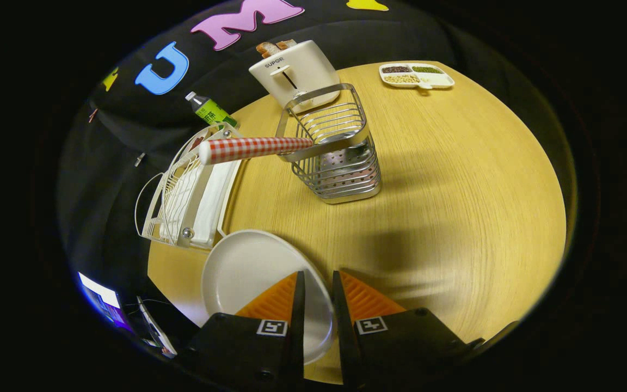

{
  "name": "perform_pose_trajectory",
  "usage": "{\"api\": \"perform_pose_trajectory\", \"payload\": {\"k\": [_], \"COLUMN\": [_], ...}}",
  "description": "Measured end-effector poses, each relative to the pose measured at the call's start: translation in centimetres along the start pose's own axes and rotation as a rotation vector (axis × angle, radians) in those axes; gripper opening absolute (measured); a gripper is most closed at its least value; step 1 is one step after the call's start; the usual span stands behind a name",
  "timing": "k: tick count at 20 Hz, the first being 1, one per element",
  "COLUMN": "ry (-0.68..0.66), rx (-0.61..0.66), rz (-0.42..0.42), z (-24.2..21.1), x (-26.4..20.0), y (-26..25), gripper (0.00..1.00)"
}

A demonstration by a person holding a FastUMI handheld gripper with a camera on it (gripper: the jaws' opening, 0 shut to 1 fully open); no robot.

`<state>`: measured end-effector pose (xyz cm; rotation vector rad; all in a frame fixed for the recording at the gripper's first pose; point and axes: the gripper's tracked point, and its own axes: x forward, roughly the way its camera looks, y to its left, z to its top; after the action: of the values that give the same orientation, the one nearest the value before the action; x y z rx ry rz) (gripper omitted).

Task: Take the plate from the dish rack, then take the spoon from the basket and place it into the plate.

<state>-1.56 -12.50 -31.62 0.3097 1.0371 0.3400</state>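
- We see the table (455, 163) brightly, evenly lit, sharp at the middle.
- A soft shadow lies right of the basket (340, 158).
- Fisheye bending curves the table's edges; the surroundings are dim.

Plate (253, 272) flat on table (455, 190), under and just ahead of the fingertips. Dish rack (188, 196) beyond it to the left, at the table edge. Wire basket (335, 152) mid-table, spoon (256, 149) leaning out leftward over the rack. Toaster (294, 73) behind basket; bottle (210, 110) left of toaster. Divided tray (417, 75) far right.
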Motion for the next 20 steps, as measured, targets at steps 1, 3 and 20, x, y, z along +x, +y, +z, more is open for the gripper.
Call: {"api": "perform_pose_trajectory", "payload": {"k": [1, 3, 20], "ry": [-0.018, -0.079, -0.519], "rx": [-0.024, -0.088, -0.528], "rz": [-0.004, -0.006, 0.023], "z": [0.2, 0.8, 12.0], "x": [-0.1, -1.0, -4.7], "y": [-0.1, 0.1, 5.1], "gripper": [0.34, 0.63, 0.98]}}
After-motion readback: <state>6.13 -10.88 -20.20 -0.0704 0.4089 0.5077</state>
